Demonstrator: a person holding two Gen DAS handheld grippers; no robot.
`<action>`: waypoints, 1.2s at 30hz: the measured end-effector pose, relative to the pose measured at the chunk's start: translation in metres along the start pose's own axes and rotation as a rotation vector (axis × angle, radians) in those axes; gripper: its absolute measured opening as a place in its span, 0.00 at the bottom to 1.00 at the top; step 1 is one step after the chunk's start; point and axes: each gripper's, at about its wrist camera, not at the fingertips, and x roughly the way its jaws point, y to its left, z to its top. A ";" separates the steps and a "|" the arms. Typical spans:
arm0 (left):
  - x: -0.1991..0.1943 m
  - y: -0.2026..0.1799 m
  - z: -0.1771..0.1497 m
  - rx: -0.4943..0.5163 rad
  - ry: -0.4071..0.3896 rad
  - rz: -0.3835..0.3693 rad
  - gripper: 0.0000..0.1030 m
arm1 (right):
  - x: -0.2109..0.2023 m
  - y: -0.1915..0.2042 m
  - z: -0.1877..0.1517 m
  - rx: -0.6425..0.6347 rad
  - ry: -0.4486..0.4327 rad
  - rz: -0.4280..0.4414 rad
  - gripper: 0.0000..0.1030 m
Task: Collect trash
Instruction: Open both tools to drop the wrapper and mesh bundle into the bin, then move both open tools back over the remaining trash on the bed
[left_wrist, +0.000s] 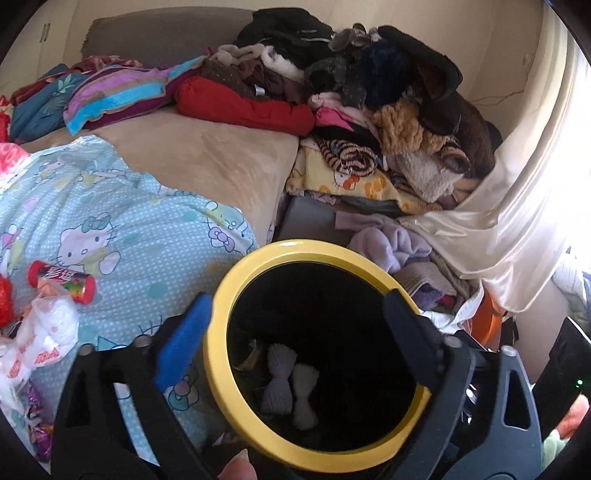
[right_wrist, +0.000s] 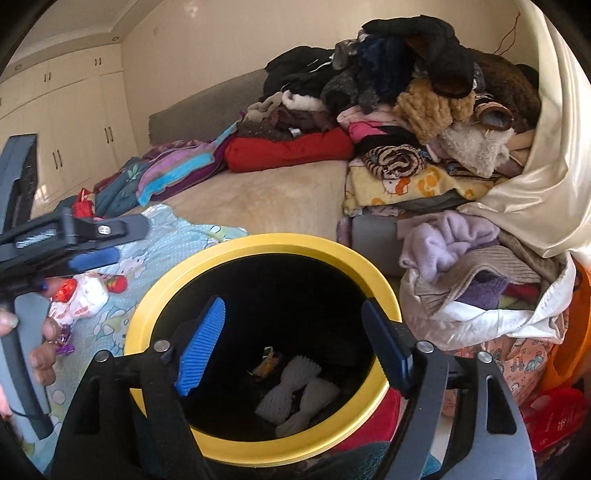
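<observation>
Both grippers hang over the mouth of a yellow-rimmed bin (left_wrist: 221, 369), pointing down into it. The left gripper (left_wrist: 295, 339) stands wide, with nothing between its blue pad (left_wrist: 183, 339) and the dark finger opposite; its fingers straddle the rim. The right gripper (right_wrist: 291, 343) is also spread, empty, its ribbed blue pad (right_wrist: 201, 347) inside the opening.

At the bottom of the dark bin lie two pale foam nets (left_wrist: 291, 384) side by side and a small crumpled wrapper (right_wrist: 266, 363) just beside them.

The bin stands against a bed edge covered with a light blue cartoon quilt (left_wrist: 122, 236). On the quilt, left of the bin, more trash lies: a red candy tube (left_wrist: 62, 282), a white plastic bag (left_wrist: 44, 332) touching it, and purple wrappers (left_wrist: 37, 424) nearer the camera.

Beyond is a beige blanket (left_wrist: 207, 155), a red cushion (left_wrist: 243, 107), and a tall clothes pile (left_wrist: 388, 96) to the right, with a cream curtain (left_wrist: 517, 206) draped beside it.
</observation>
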 end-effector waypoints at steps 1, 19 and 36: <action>-0.004 0.001 0.000 0.000 -0.014 0.000 0.89 | 0.000 0.000 0.000 0.001 -0.004 -0.007 0.75; -0.063 0.029 -0.005 0.001 -0.138 0.103 0.89 | -0.015 0.022 0.002 -0.069 -0.082 -0.021 0.88; -0.109 0.057 0.001 -0.016 -0.241 0.148 0.89 | -0.035 0.080 0.016 -0.145 -0.117 0.054 0.93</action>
